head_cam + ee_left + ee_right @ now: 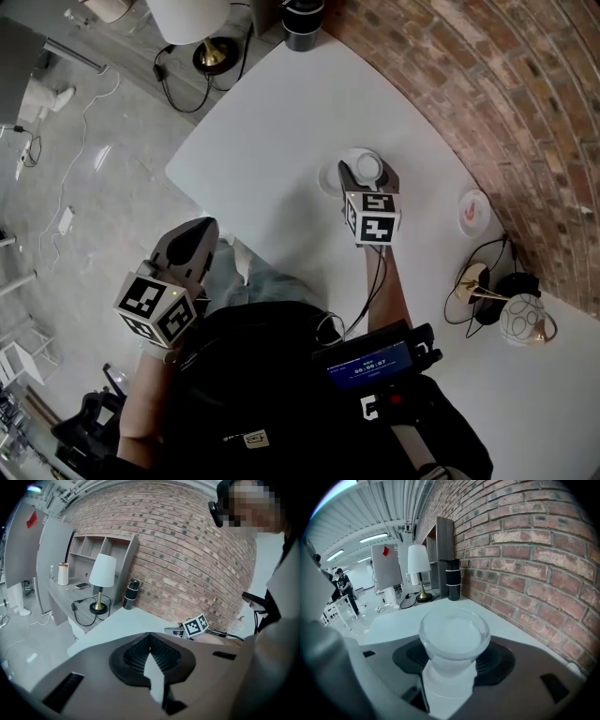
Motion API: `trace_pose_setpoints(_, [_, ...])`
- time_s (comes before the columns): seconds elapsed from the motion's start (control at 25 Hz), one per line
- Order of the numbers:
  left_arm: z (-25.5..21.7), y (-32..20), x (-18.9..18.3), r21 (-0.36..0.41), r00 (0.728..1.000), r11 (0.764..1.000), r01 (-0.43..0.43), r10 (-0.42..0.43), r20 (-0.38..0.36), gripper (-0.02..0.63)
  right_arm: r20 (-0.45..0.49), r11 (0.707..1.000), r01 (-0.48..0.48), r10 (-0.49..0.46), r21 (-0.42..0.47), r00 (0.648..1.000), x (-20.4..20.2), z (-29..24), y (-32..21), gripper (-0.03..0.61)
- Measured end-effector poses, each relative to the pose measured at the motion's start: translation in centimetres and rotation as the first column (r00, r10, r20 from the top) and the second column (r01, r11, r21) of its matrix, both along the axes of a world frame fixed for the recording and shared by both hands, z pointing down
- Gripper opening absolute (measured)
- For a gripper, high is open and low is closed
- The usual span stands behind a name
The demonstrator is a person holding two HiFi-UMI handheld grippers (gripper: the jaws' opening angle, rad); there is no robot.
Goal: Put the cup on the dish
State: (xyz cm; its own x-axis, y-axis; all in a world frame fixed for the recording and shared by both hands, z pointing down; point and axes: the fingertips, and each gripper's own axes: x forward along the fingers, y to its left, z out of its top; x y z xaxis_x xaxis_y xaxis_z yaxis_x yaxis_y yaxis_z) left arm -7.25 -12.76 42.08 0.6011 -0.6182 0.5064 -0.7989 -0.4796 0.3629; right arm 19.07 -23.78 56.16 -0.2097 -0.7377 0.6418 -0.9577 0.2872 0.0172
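My right gripper (367,174) is shut on a clear, pale cup (367,167), held upright by its lower body. In the head view the cup hangs over a white dish (330,179) on the white table (272,131), and the dish's left rim shows past the jaws. The right gripper view shows the cup (454,634) filling the gap between the jaws of the right gripper (454,656). My left gripper (193,240) is low at the left, off the table's near edge, with its jaws together and nothing in them (150,638).
A black tumbler (303,23) and a white-shaded lamp (192,19) stand at the table's far end. A small pink-marked dish (473,212) and a patterned round ornament (523,320) with cables sit on the right by the brick wall (525,103).
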Motion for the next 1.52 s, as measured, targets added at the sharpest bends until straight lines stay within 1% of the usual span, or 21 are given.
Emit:
trace_pose_setpoints(0.28, [0.8, 0.2, -1.0, -0.021, 0.999, 0.999, 0.03, -0.029, 0.016, 0.005, -0.008, 1.0, -0.012, 0.012, -0.007, 1.0, 0.1, 1.7, -0.6, 0.265])
trace_pose_setpoints(0.72, [2.1, 0.9, -1.5, -0.054, 0.998, 0.997, 0.055, -0.053, 0.034, 0.005, -0.025, 0.999, -0.013, 0.012, -0.035, 1.0, 0.3, 4.5, -0.9, 0.265])
trace_pose_setpoints(1.08, [2.8, 1.3, -2.2, -0.076, 0.996, 0.994, 0.079, -0.076, 0.042, 0.005, -0.036, 0.998, -0.033, 0.031, -0.053, 0.999, 0.5, 6.6, -1.1, 0.265])
trace_pose_setpoints(1.52, [3.3, 1.8, -2.3, -0.091, 0.995, 0.992, 0.089, -0.085, 0.047, 0.005, -0.058, 0.997, -0.042, 0.039, -0.068, 0.998, 1.1, 8.0, -1.2, 0.265])
